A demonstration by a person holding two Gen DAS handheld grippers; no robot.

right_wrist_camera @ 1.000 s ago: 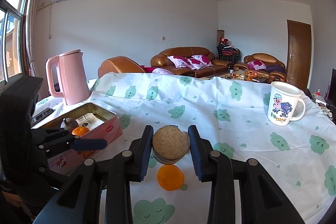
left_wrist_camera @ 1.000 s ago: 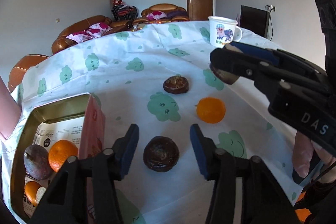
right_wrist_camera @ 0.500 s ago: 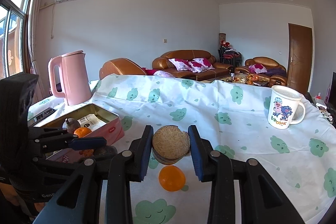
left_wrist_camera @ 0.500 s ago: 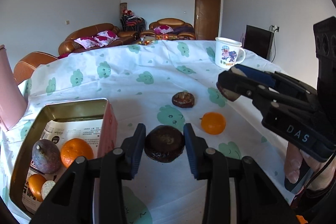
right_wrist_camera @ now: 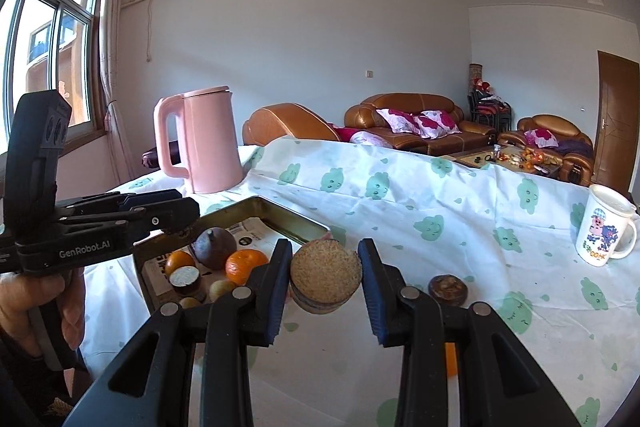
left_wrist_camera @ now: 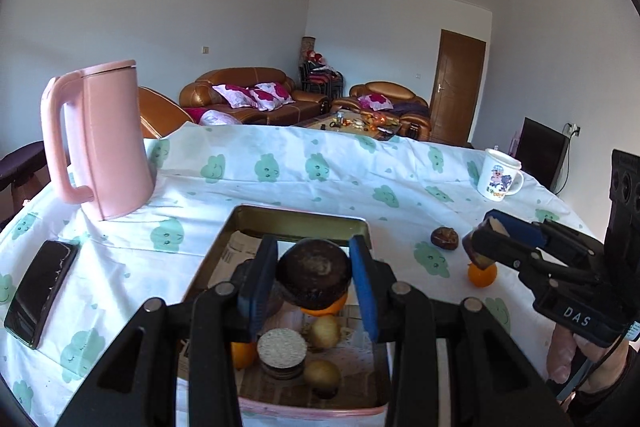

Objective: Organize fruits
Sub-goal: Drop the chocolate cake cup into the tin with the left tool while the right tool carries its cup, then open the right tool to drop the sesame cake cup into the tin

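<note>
Two grippers: both loaded.
Left gripper (left_wrist_camera: 313, 281): pinching a dark round wrinkled fruit (left_wrist_camera: 314, 277) above the open rectangular metal tin (left_wrist_camera: 298, 221).
Right gripper (right_wrist_camera: 325, 283): clamping a halved brown fruit (right_wrist_camera: 325, 275), just right of the tin.

left gripper (left_wrist_camera: 314, 277): black plastic arms, blue ribbed pads, round silver screws at the pivots
left gripper side: white "GenRobot.AI" print, upright black block behind the claw
right gripper (right_wrist_camera: 325, 281): same black build, blue pads, silver screws
right gripper side: white "DAS" print
hands: bare skin on the grips behind each claw
</note>
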